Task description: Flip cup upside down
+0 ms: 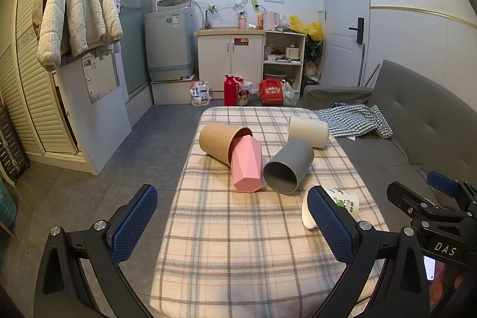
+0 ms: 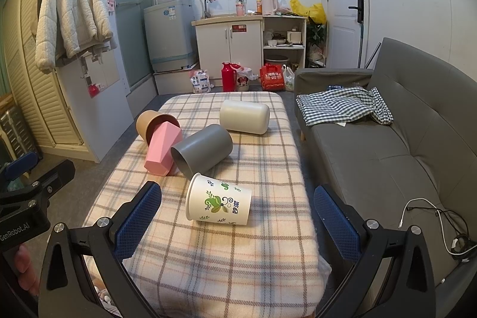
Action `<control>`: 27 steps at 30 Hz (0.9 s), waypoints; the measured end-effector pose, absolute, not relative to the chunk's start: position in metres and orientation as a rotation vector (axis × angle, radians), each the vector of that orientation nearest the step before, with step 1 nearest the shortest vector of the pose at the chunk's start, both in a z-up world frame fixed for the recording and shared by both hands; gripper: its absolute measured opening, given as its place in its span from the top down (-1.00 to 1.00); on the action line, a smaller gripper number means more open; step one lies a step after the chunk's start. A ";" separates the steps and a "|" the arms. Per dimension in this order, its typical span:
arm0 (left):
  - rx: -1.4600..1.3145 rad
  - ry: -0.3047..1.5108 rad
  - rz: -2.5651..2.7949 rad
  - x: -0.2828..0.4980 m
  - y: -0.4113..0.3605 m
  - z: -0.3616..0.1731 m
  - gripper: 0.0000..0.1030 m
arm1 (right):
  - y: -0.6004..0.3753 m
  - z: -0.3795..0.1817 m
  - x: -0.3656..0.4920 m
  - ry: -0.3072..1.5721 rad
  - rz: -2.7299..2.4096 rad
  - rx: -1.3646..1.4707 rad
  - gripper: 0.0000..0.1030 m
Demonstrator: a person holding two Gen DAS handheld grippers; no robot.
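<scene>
Several cups lie on their sides on a plaid-covered table (image 1: 232,243) (image 2: 238,258). A white paper cup with green leaf print (image 2: 219,201) lies nearest, partly hidden behind a finger in the left wrist view (image 1: 342,200). A grey cup (image 1: 287,167) (image 2: 202,149), a pink faceted cup (image 1: 246,166) (image 2: 162,148), a brown cup (image 1: 222,140) (image 2: 153,122) and a cream cup (image 1: 308,131) (image 2: 244,115) lie farther back. The pink cup's end sits in the brown cup's mouth. My left gripper (image 1: 232,224) is open and empty. My right gripper (image 2: 238,221) is open, just short of the paper cup.
A grey sofa (image 2: 387,154) stands right of the table with a checked cloth (image 2: 342,106) on it and a white cable (image 2: 432,216) at its near end. Louvred doors and a white cabinet stand left. Bags and a red flask (image 2: 228,76) stand on the floor beyond.
</scene>
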State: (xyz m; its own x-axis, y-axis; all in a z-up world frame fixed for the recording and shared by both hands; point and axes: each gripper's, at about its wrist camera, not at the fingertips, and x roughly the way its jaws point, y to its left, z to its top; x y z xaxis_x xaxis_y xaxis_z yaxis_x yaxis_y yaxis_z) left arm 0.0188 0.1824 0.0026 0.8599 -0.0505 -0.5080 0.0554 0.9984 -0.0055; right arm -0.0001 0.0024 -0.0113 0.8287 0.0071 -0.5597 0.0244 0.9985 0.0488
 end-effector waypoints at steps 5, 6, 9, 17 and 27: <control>0.009 0.534 -0.056 0.019 0.182 0.002 -1.00 | 0.002 -0.014 0.001 0.597 -0.007 0.055 -1.00; 0.009 0.534 -0.055 0.019 0.180 0.001 -1.00 | 0.002 -0.014 0.001 0.596 -0.007 0.055 -1.00; 0.009 0.534 -0.056 0.019 0.182 0.002 -1.00 | 0.002 -0.014 0.001 0.597 -0.008 0.055 -1.00; 0.009 0.535 -0.056 0.019 0.181 0.002 -1.00 | 0.002 -0.014 0.001 0.599 -0.008 0.056 -1.00; 0.009 0.536 -0.056 0.019 0.181 0.002 -1.00 | 0.002 -0.014 0.002 0.600 -0.008 0.055 -1.00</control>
State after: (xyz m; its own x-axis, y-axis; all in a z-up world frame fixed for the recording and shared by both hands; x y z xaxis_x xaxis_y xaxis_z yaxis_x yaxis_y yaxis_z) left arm 0.0194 0.1811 0.0017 0.8582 -0.0507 -0.5107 0.0555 0.9984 -0.0059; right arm 0.0019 0.0021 -0.0136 0.8255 0.0083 -0.5644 0.0239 0.9985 0.0498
